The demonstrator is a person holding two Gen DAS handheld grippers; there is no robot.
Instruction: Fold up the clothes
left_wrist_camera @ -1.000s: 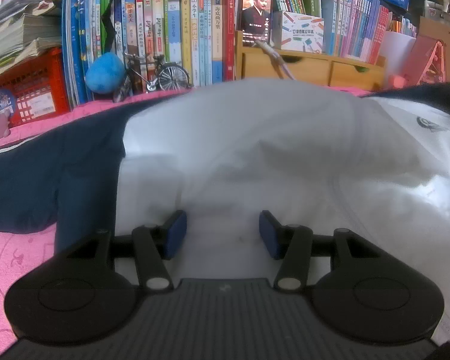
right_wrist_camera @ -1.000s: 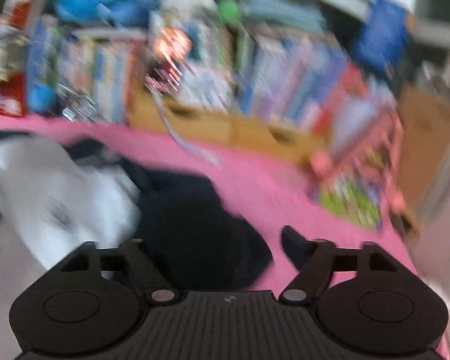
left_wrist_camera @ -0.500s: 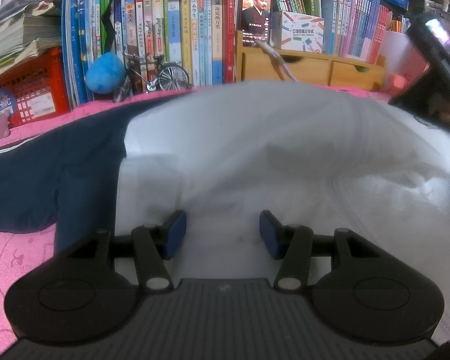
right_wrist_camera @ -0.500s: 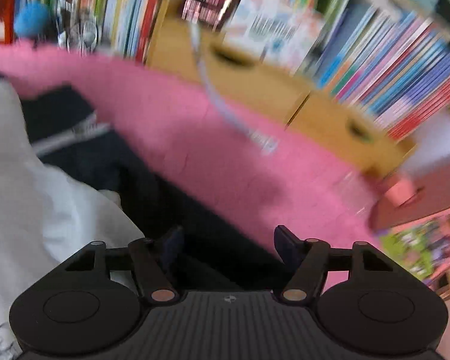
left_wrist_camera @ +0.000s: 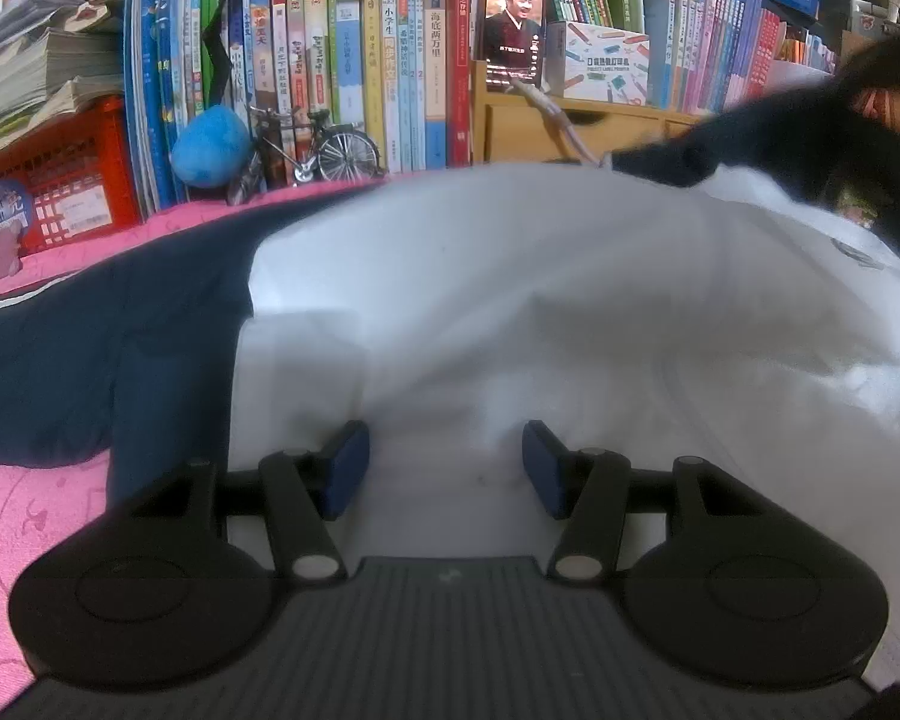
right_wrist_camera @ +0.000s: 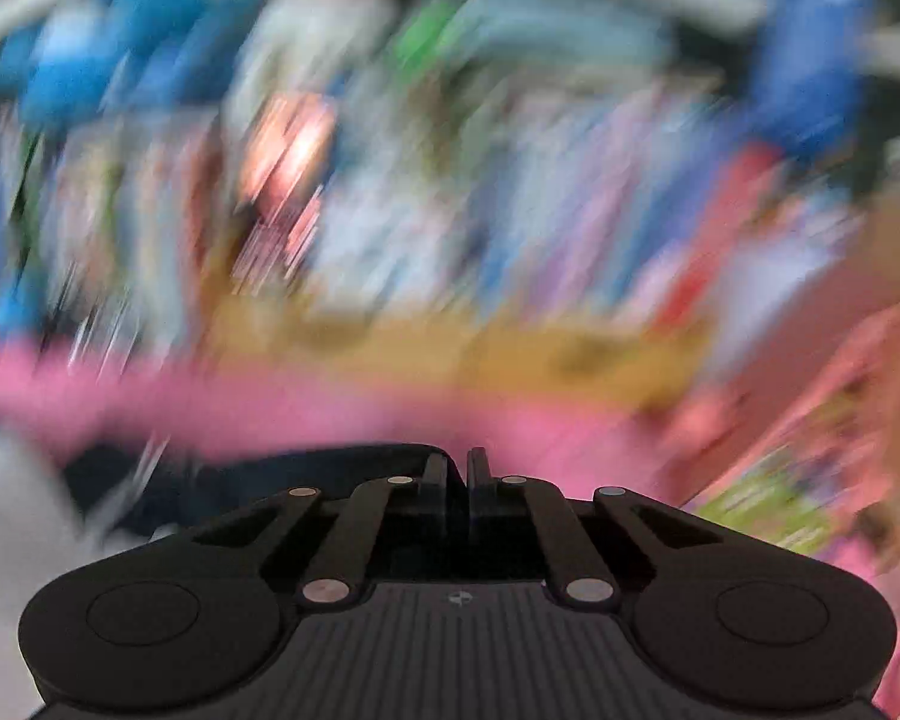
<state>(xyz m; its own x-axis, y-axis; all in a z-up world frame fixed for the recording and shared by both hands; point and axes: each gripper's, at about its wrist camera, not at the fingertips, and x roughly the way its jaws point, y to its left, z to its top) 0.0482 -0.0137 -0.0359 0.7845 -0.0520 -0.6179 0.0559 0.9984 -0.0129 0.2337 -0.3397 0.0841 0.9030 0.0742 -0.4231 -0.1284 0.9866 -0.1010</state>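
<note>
A white garment [left_wrist_camera: 540, 300] with navy sleeves lies spread on the pink mat [left_wrist_camera: 18, 540]. Its left navy sleeve [left_wrist_camera: 90, 348] rests flat. My left gripper [left_wrist_camera: 444, 462] sits low over the white body, open, its blue pads apart with cloth lying between them. At the upper right the other navy sleeve [left_wrist_camera: 750, 138] hangs lifted above the white cloth. In the blurred right wrist view my right gripper [right_wrist_camera: 457, 468] is shut, and the dark navy sleeve [right_wrist_camera: 306, 474] trails left from its closed fingers.
Rows of books [left_wrist_camera: 360, 60] line the back, with a red crate [left_wrist_camera: 60, 180], a blue plush ball [left_wrist_camera: 210, 144], a toy bicycle [left_wrist_camera: 324, 147], a phone [left_wrist_camera: 513, 24] and a wooden drawer box [left_wrist_camera: 528, 126]. Pink mat [right_wrist_camera: 210, 402] runs behind the garment.
My right gripper closed on the dark sleeve and swung up and across, blurring its view. In the left wrist view the sleeve now hangs over the white body. The left gripper stayed put.
</note>
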